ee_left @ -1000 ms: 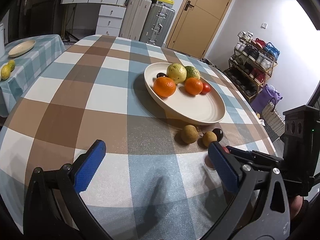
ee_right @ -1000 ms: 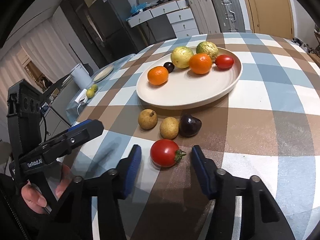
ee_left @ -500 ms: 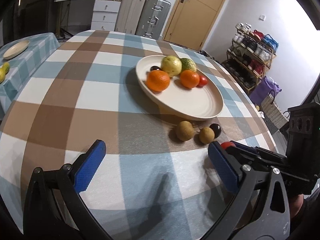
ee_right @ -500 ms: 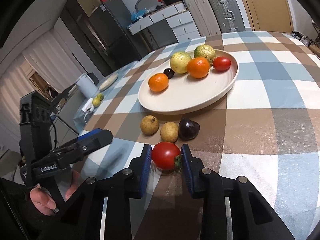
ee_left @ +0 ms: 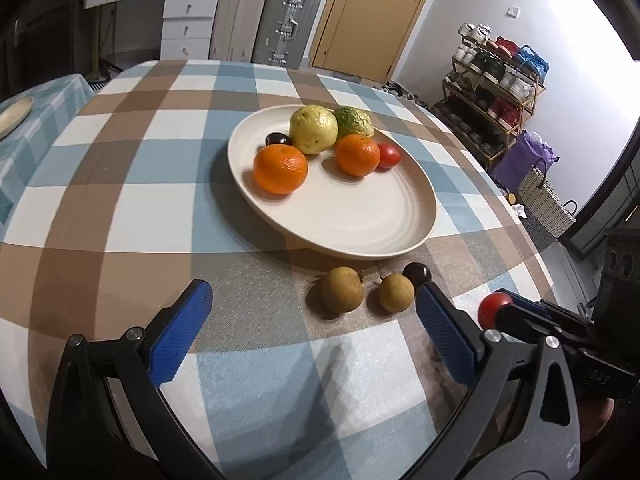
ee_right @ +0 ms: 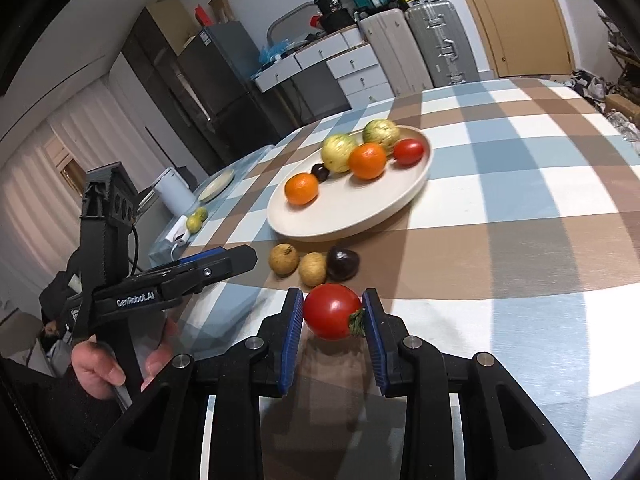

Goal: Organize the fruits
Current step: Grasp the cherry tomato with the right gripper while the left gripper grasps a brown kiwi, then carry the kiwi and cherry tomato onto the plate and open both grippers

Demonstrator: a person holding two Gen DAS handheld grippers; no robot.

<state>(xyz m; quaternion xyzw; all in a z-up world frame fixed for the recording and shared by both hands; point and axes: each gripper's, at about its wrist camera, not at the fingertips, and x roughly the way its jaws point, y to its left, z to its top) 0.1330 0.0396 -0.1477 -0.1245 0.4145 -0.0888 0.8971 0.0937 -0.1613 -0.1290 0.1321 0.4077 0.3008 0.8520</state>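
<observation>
- Right tongs [ee_right: 332,312]: I have them clamped on the tomato [ee_right: 333,311], blue pads pressing both sides, stem end against the right pad. Jaws have just been closing onto it.
- The tomato sits at the near edge of the checked tabletop [ee_right: 520,184]; whether it's clear of the cloth I can't tell.
- Left tongs [ee_left: 316,332]: wide open, nothing between the pads, hanging over the tabletop short of the loose fruit.
- Readable text: "GenRobot.AI" in white on the left tongs' side arm, seen from the right wrist camera. A hand [ee_right: 104,368] grips its handle.
- Loose on the cloth just beyond the tomato: two brown round fruits [ee_right: 284,258] and a dark plum [ee_right: 342,263], side by side, near the plate's front rim.
- Plate [ee_right: 360,216], cream: two oranges [ee_right: 367,161], a yellow-green fruit [ee_right: 339,153], a green one [ee_right: 381,131], a second tomato [ee_right: 408,151], a small dark fruit [ee_right: 320,171].
- Backdrop: suitcases [ee_right: 436,46], labels too small to read.
</observation>
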